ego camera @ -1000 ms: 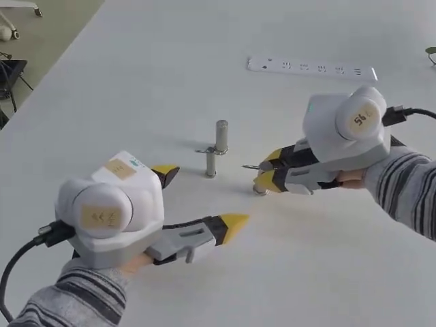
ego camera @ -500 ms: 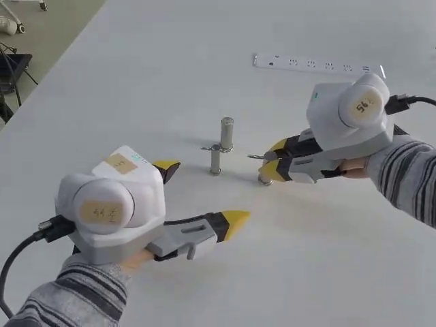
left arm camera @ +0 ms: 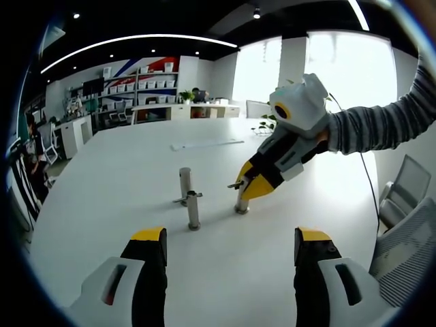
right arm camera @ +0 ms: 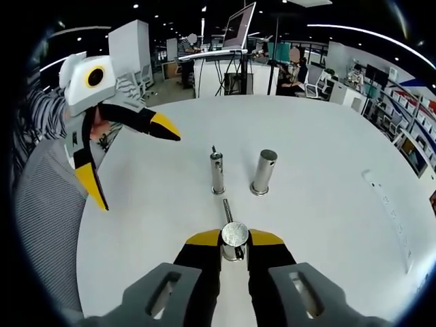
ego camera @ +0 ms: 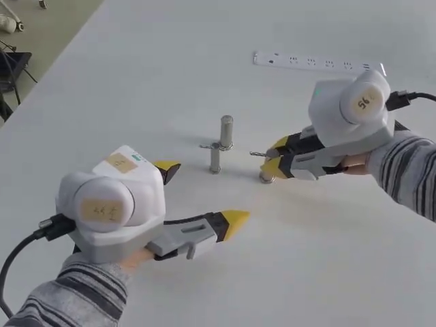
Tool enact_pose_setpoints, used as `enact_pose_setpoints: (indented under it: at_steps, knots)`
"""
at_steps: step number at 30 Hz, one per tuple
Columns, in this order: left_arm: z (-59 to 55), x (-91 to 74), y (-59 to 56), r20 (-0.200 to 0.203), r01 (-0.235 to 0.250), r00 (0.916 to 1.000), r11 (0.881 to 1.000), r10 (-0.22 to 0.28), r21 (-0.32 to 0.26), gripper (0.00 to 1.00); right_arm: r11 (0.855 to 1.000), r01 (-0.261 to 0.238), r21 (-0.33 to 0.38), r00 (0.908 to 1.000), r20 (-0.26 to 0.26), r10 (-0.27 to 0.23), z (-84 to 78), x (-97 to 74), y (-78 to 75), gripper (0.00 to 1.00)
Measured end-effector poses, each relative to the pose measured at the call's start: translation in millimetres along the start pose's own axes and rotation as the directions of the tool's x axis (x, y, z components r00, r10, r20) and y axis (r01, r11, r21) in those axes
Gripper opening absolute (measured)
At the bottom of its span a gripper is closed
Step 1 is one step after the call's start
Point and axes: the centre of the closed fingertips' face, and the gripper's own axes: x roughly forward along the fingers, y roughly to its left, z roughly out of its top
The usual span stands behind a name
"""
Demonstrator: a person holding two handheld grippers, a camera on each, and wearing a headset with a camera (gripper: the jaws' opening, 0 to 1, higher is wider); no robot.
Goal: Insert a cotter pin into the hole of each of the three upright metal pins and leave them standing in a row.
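Three metal pins stand upright on the white table [ego camera: 136, 82]. The thicker far pin [ego camera: 225, 133] is bare. The middle pin [ego camera: 215, 158] has a cotter pin [ego camera: 206, 146] through its top. My right gripper [ego camera: 276, 162] is shut on another cotter pin [ego camera: 257, 154], which pokes out leftward at the top of the third pin [ego camera: 267, 177]. In the right gripper view that pin's round top [right arm camera: 234, 235] sits between the jaws, and the cotter pin [right arm camera: 227, 210] points ahead. My left gripper [ego camera: 201, 194] hovers open, holding nothing, in front of the pins.
A white power strip [ego camera: 317, 63] lies at the far side of the table. Shelves, desks and chairs stand in the room behind. The table's left edge [ego camera: 41, 75] drops to the floor.
The head view has shifted slightly. My right gripper has kept the cotter pin at the third pin's top, barely moving. The left gripper has stayed open in place.
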Motion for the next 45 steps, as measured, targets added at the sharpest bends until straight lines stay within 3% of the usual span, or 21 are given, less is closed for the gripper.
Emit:
enact_pose_setpoints:
  at_steps: [35,41,45]
  knots:
    - [-4.4,1.5,-3.2,-0.017,0.012,0.9998,1.000,-0.013,-0.008,0.75,1.000,-0.022,-0.015,0.9993,0.029,0.022,0.6,1.7,-1.9,0.09]
    - [-4.5,0.6,-2.7,-0.018,0.012,0.9998,1.000,-0.012,-0.006,0.76,1.000,-0.030,0.000,0.9989,0.036,0.030,0.9,-0.9,1.9,0.17]
    - [-4.8,0.1,-2.3,-0.020,0.010,0.9998,1.000,-0.010,-0.006,0.76,0.999,-0.029,0.044,0.9965,0.080,0.025,13.0,-6.6,2.6,0.19]
